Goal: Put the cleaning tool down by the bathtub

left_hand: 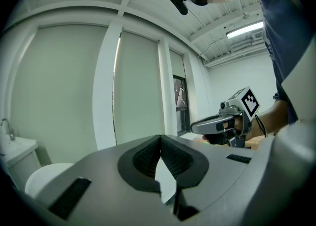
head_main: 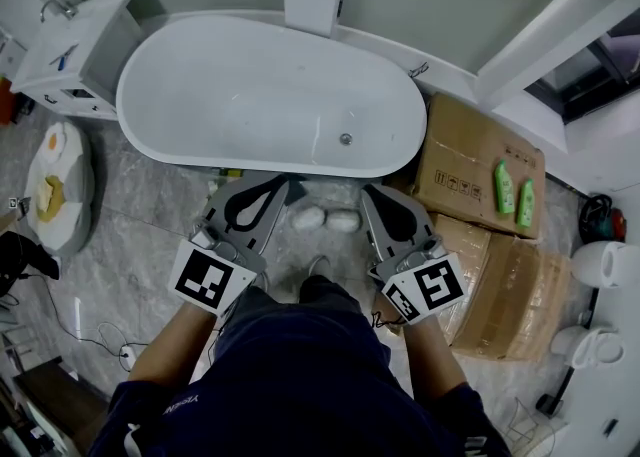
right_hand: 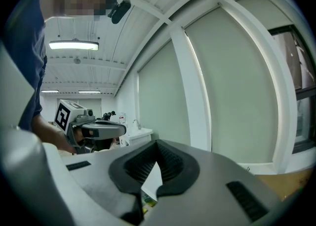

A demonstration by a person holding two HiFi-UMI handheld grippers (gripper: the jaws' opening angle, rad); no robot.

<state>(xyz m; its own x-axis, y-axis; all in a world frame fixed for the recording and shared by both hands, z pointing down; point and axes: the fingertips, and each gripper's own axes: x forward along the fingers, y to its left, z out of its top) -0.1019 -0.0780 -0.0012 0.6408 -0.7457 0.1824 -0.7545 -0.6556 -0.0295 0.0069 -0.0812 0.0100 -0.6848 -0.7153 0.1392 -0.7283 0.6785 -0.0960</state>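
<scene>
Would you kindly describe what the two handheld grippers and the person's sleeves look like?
The left gripper and right gripper are grey, wedge-shaped, each with ribbed black pads and a white cube bearing black square markers. A thin black cable trails from the right one. The sleeves are short and dark blue.

Holds the left gripper [head_main: 283, 183] and the right gripper [head_main: 372, 191] side by side just ahead of the torso [head_main: 300, 375], apart from each other, noses pointing forward and angled slightly inward, square-marked cubes [head_main: 212, 280] at the rear ends nearest the body. Reaches down to them with the bare left forearm [head_main: 165, 345] and right forearm [head_main: 428, 345], both emerging from dark blue sleeves [head_main: 135, 415] and spread to either side of the torso. Shows both pairs of jaws closed tip to tip, ribbed pads [left_hand: 145, 158] meeting at the front edge, nothing clamped in either.
</scene>
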